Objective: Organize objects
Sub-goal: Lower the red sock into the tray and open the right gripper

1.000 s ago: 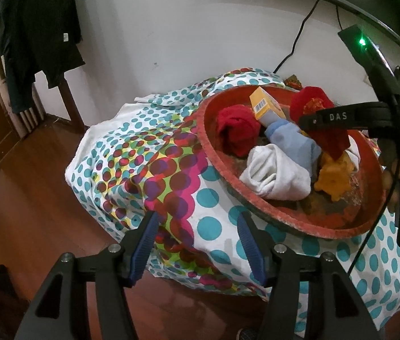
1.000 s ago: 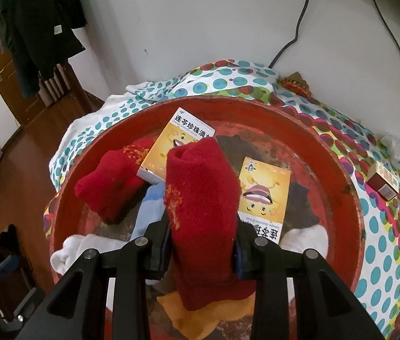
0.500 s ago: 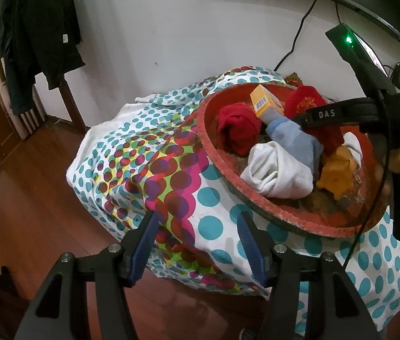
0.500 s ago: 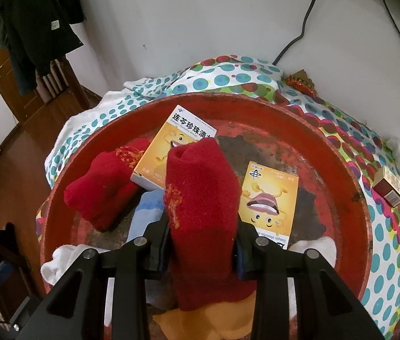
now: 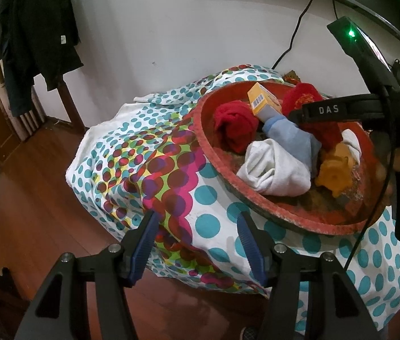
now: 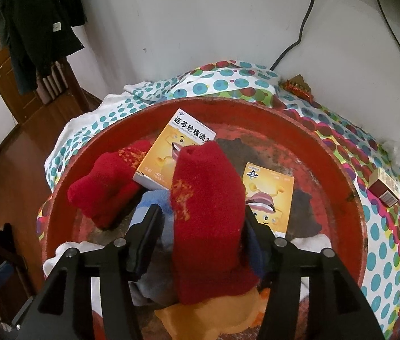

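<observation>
Second yellow box [image 6: 268,198] visible from right wrist only.

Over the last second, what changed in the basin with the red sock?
The right hand-held gripper is opening: its jaws were clamped on the red sock and now there is a gap on the left side, so the sock is being let go between them. It has not dropped. The left hand-held gripper stayed open and empty over the spotted cloth; the red basin and the boxes are unchanged.
</observation>
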Motion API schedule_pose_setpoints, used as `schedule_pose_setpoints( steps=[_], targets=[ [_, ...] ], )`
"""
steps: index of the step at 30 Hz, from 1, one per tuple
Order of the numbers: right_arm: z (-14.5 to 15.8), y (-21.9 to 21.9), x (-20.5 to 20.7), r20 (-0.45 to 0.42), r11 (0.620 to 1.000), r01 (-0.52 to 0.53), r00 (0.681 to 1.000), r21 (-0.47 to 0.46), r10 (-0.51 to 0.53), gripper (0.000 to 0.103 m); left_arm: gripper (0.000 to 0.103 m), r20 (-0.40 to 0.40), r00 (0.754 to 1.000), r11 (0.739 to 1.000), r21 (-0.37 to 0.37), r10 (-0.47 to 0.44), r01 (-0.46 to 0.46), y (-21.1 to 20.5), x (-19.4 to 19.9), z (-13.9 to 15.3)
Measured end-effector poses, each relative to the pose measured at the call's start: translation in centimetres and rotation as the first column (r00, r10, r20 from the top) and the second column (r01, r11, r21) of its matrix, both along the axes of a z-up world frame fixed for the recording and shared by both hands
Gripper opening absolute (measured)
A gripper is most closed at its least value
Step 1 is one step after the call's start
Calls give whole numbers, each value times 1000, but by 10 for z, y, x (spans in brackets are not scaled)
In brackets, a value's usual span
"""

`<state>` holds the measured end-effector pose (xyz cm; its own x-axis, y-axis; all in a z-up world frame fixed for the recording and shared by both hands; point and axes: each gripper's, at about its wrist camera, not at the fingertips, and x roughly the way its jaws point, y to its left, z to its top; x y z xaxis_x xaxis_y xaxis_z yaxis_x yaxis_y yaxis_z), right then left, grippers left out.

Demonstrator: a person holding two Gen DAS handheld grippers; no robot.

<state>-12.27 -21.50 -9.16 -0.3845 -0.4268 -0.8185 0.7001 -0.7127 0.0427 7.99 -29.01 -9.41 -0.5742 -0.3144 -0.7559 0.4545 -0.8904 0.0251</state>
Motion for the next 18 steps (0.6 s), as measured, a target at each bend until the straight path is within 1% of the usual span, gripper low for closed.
schedule_pose_setpoints(
  steps=[4, 11, 13, 18],
  targets=[
    [5, 6, 3, -1, 1000, -2, 1000, -20, 2, 63, 59, -1, 1000, 1000, -7, -2, 2, 1, 0, 1],
    [16, 16, 14, -15, 999, -21, 1000, -43, 20, 68, 59, 1, 1000, 1000, -17, -9, 9, 4, 0, 1],
    [18, 19, 17, -24, 999, -24, 999, -43, 23, 71, 59, 0, 1000, 1000, -22, -8, 8, 5, 0, 1],
    [21, 28, 21, -25, 998, -23, 999, -56, 22, 72, 59, -3, 1000, 999, -34, -14, 14, 8, 0, 2]
  ],
)
